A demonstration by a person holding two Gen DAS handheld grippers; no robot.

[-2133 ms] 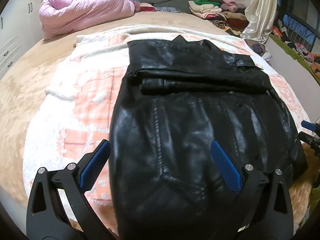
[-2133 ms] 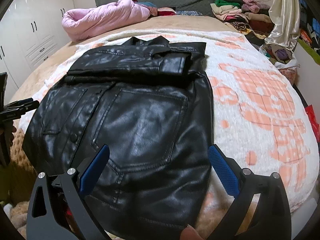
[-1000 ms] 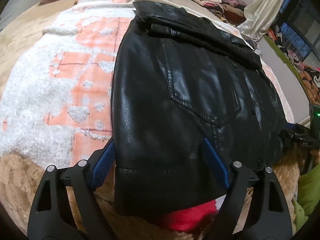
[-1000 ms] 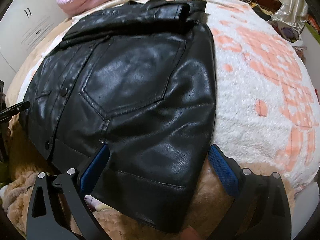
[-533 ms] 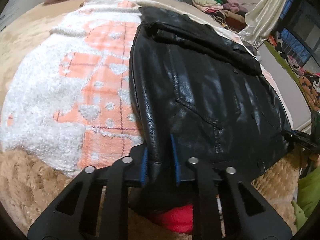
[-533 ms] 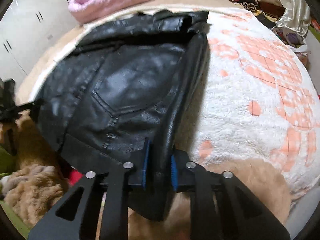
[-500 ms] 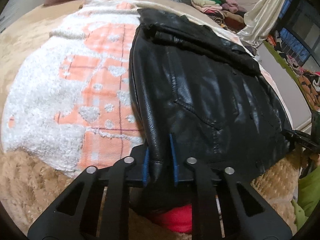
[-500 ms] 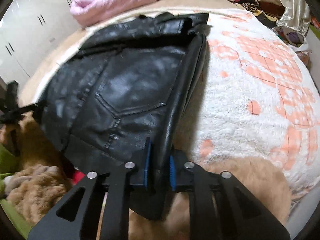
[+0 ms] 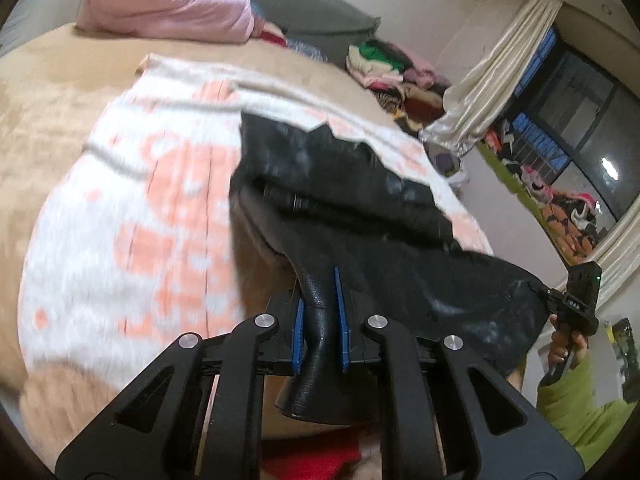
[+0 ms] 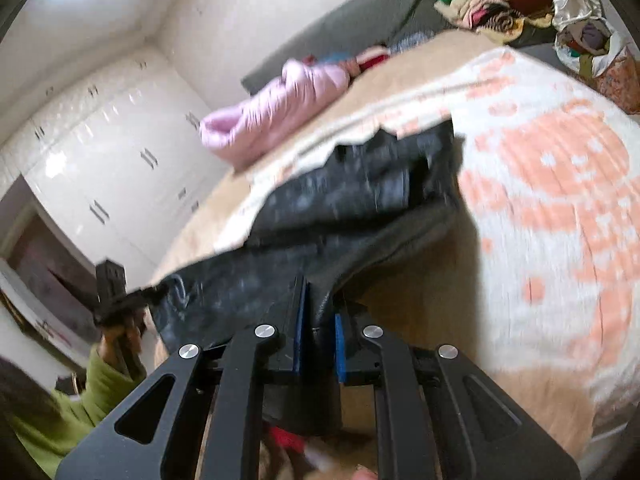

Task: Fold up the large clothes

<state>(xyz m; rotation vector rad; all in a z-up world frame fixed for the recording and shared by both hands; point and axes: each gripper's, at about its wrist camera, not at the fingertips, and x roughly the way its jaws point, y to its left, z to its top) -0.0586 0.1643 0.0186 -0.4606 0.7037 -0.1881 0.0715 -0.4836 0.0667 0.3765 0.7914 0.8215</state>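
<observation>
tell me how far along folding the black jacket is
Done: the sleeves already lie folded across the top of the black jacket on the blanket. In hand: the left gripper and right gripper are each shut on a bottom corner, with the hem raised off the bed. Left: carry the hem toward the collar, lay it down and let go.

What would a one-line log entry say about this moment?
left tongs: shut on jacket hem | right tongs: shut on jacket hem | hem: lifted off blanket
</observation>
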